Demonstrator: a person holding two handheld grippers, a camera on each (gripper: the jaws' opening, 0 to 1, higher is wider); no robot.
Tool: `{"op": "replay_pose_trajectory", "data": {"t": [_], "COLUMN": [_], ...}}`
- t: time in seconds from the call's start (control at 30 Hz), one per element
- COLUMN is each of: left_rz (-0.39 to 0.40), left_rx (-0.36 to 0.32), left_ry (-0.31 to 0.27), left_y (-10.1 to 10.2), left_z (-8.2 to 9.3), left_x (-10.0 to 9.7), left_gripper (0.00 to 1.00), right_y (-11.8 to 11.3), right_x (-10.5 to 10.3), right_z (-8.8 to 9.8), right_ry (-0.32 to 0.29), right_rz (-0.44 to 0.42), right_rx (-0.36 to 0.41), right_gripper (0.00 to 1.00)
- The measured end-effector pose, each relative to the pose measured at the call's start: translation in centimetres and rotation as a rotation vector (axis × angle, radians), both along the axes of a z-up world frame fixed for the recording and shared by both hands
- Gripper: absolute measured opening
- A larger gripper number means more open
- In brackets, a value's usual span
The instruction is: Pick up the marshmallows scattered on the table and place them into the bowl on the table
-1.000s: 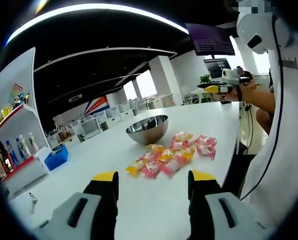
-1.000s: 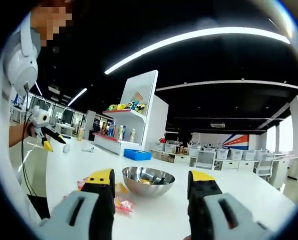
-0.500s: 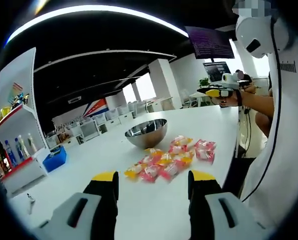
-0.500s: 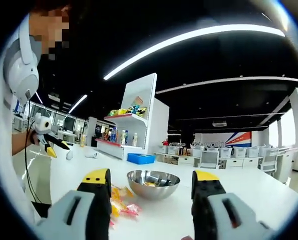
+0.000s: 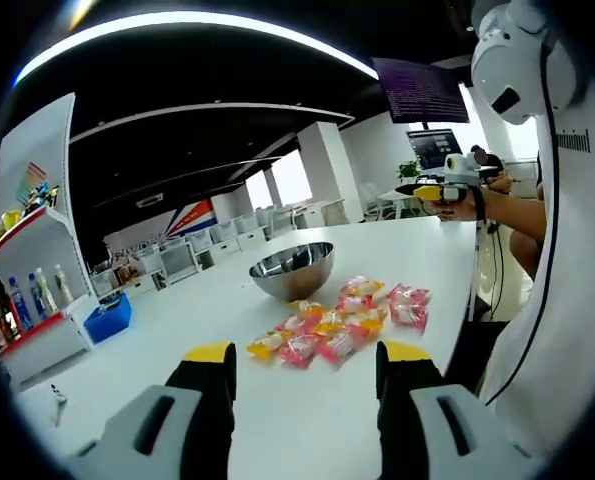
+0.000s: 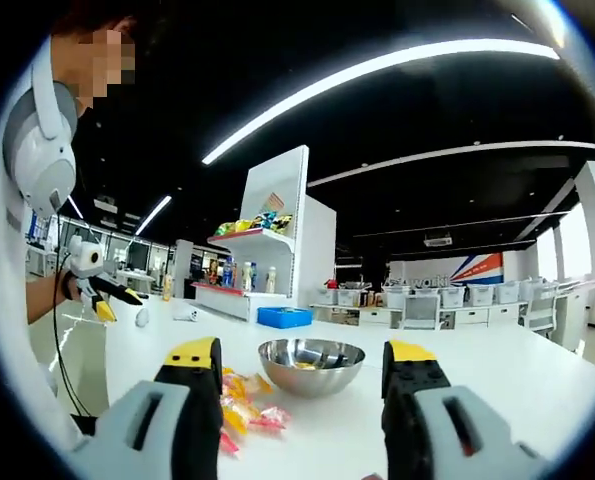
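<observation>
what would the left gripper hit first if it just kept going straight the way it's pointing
Probably the marshmallow packets. The left gripper has open jaws with nothing between them, and the scattered pile lies on the white table right ahead of them. The steel bowl sits beyond the pile. Depth is hard to judge through the fisheye.

The left gripper [image 5: 306, 362] hangs in the air with jaws apart and empty. The right gripper [image 6: 304, 360] does likewise.

Left gripper [image 5: 307, 360] jaws apart, nothing btwn them, held above white table [image 5: 177, 340]. Marshmallows [image 5: 342, 318] clustered just ahead, steel bowl [image 5: 293, 269] beyond them. Right gripper [image 5: 447, 187] at far right, in person's hand.
</observation>
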State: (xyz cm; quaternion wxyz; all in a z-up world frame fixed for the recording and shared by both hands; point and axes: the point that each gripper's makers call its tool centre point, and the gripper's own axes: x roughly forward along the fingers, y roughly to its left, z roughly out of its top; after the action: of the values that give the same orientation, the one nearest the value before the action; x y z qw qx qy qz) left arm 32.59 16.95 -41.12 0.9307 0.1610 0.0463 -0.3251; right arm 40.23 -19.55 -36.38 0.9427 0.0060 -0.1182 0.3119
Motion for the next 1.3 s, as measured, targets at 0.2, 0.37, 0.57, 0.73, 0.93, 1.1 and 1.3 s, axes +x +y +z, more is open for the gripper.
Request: {"op": "replay_pose_trajectory", "data": {"t": [0.2, 0.37, 0.57, 0.73, 0.93, 1.1, 1.3], "left_rz": [0.004, 0.012, 0.012, 0.011, 0.014, 0.014, 0.020], "left_rx": [-0.001, -0.012, -0.018, -0.018, -0.015, -0.018, -0.027], "left_ry": [0.006, -0.001, -0.001, 0.004, 0.010, 0.008, 0.007], "left_y": [0.1, 0.3, 0.4, 0.3, 0.4, 0.3, 0.4], "left_z": [-0.3, 0.0, -0.1, -0.3, -0.6, -0.5, -0.7], "left_x": [0.1, 0.2, 0.3, 0.5, 0.7, 0.7, 0.7], "left_gripper": [0.57, 0.57, 0.57, 0.57, 0.57, 0.57, 0.58], "right_y": [-0.1, -0.2, -0.7, -1.0, -1.2, -1.8, -1.8], "right_x": [0.1, 0.0, -0.2, -0.1, -0.1, 0.0, -0.1], "right_z": [-0.3, -0.3, -0.1, -0.6, -0.7, -2.0, -2.3], "right_ry": [0.014, 0.017, 0.014, 0.026, 0.030, 0.065, 0.063], "right_rz": [0.000, 0.001, -0.003, -0.012, -0.020, -0.021, -0.026], "right_rx": [0.009, 0.012, 0.023, 0.019, 0.020, 0.034, 0.039], "right_gripper": [0.62, 0.62, 0.62, 0.62, 0.62, 0.64, 0.64]}}
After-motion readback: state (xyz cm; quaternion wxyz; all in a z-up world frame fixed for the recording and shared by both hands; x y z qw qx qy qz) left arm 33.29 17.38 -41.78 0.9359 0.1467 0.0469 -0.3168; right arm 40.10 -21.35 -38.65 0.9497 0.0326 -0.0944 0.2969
